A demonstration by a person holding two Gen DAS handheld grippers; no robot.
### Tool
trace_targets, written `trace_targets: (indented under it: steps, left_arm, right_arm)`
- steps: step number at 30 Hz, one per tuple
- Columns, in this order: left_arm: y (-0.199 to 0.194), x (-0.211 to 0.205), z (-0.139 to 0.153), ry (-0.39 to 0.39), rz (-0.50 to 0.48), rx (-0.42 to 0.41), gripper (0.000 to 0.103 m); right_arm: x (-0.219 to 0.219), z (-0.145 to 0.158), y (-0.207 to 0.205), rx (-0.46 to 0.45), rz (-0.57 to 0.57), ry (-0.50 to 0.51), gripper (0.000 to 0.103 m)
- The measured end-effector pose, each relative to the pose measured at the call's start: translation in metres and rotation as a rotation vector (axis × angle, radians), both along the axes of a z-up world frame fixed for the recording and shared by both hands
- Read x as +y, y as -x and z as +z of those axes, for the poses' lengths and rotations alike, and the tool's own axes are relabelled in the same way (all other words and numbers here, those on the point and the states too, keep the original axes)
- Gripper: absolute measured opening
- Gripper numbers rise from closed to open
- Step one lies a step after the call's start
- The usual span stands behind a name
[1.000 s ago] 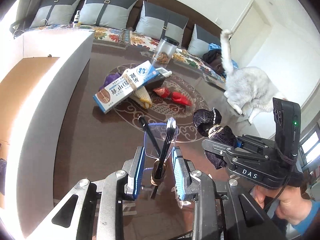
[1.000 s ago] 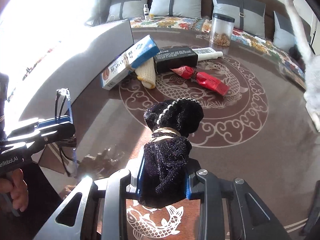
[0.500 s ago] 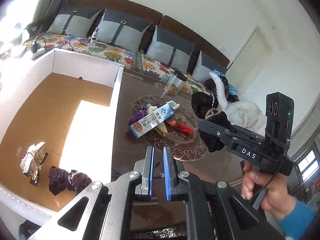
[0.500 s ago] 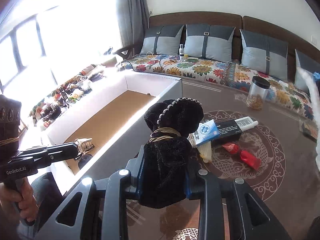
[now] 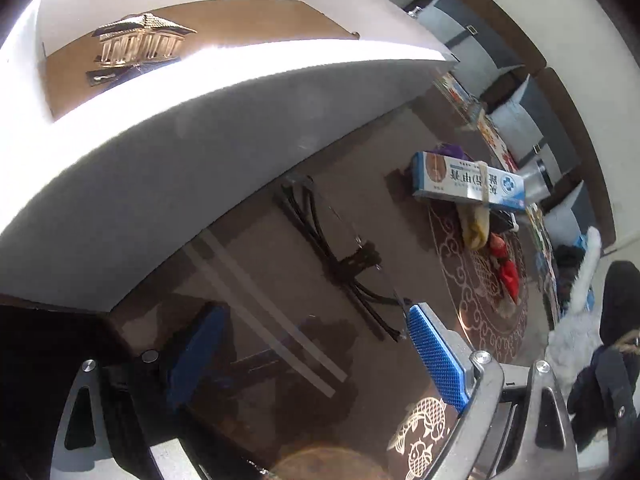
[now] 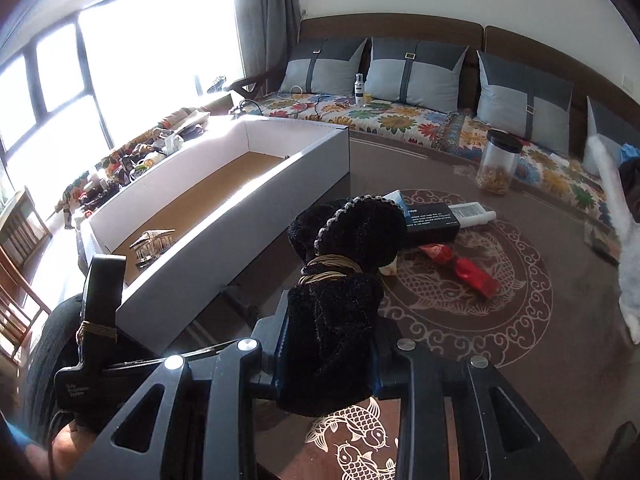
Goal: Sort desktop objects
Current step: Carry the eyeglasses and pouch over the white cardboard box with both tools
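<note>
Dark glass tabletop (image 6: 560, 320) with a pale fish-and-cloud medallion fills both views. Nearest, the right gripper (image 6: 326, 360) pinches a black velvet pouch (image 6: 340, 300) tied with gold cord, held upright above the table. The left gripper (image 5: 308, 356) points down at the table with its blue pads (image 5: 436, 356) spread wide and opening, nothing pressed between them; just past them a pair of glasses (image 5: 348, 260) seems to lie on the glass, blurred by its reflection. Beside it stands a white cardboard box (image 6: 280, 216) holding a small golden pavilion model (image 6: 154, 242). Farther out lie a blue-and-white carton (image 5: 468, 184), a red wrapper (image 6: 460, 266) and a clear jar (image 6: 498, 162), with a floral sofa (image 6: 400, 120) behind.
</note>
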State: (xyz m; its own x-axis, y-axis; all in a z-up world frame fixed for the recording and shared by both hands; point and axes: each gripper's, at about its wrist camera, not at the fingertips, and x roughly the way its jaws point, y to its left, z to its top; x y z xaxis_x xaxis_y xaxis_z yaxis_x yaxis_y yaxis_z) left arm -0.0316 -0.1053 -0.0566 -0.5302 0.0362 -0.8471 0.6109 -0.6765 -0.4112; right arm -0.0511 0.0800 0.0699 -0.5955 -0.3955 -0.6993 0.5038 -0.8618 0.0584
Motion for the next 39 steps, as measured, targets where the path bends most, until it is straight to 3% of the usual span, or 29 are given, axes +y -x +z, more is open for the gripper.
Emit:
trace_targets:
  steps: [3,6,8,10,12,13,14,16,17,25,31,34,39]
  left_arm:
    - [0.018,0.009,0.0,0.135,0.089,-0.027,0.094]
    - [0.041,0.017,-0.008,0.226,0.116,-0.088,0.097]
    - [0.057,0.024,-0.012,0.295,0.083,-0.154,0.1]
    - [0.069,0.035,-0.016,0.366,-0.016,-0.181,0.1]
    - [0.064,0.041,-0.01,0.402,-0.115,-0.068,0.076]
    - [0.062,0.042,-0.008,0.417,-0.166,-0.04,0.05]
    - [0.062,0.043,-0.007,0.421,-0.223,-0.022,0.03]
    - [0.058,0.037,-0.006,0.385,-0.316,0.013,0.026]
    - [0.055,0.032,-0.003,0.343,-0.342,0.039,0.018]
    - [0.005,0.0,0.056,0.17,-0.417,0.246,0.017]
    - [-0.016,-0.07,0.112,0.12,-0.338,0.354,0.017]
    - [-0.007,-0.122,0.127,0.158,-0.267,0.356,0.017]
    - [0.028,-0.202,0.111,0.201,-0.212,0.236,0.017]
  right_arm:
    - [0.01,-0.01,-0.01,0.013,0.022,-0.003,0.031]
    - [0.022,-0.021,-0.016,0.014,0.031,0.009,0.031]
    - [0.031,-0.03,-0.018,-0.001,0.023,0.021,0.031]
    - [0.041,-0.038,-0.018,-0.018,0.008,0.03,0.031]
    - [0.05,-0.044,-0.019,-0.029,-0.009,0.033,0.031]
    - [0.055,-0.045,-0.019,-0.032,-0.017,0.032,0.031]
    - [0.059,-0.046,-0.019,-0.034,-0.025,0.032,0.031]
    - [0.065,-0.047,-0.02,-0.036,-0.04,0.03,0.031]
    - [0.067,-0.047,-0.02,-0.038,-0.045,0.028,0.031]
    - [0.039,-0.031,-0.015,-0.028,-0.028,0.021,0.031]
    - [-0.024,0.001,-0.004,0.003,0.044,0.054,0.031]
    - [-0.074,0.018,0.004,0.003,0.113,0.092,0.031]
    - [-0.171,0.017,0.033,-0.05,0.204,0.116,0.031]
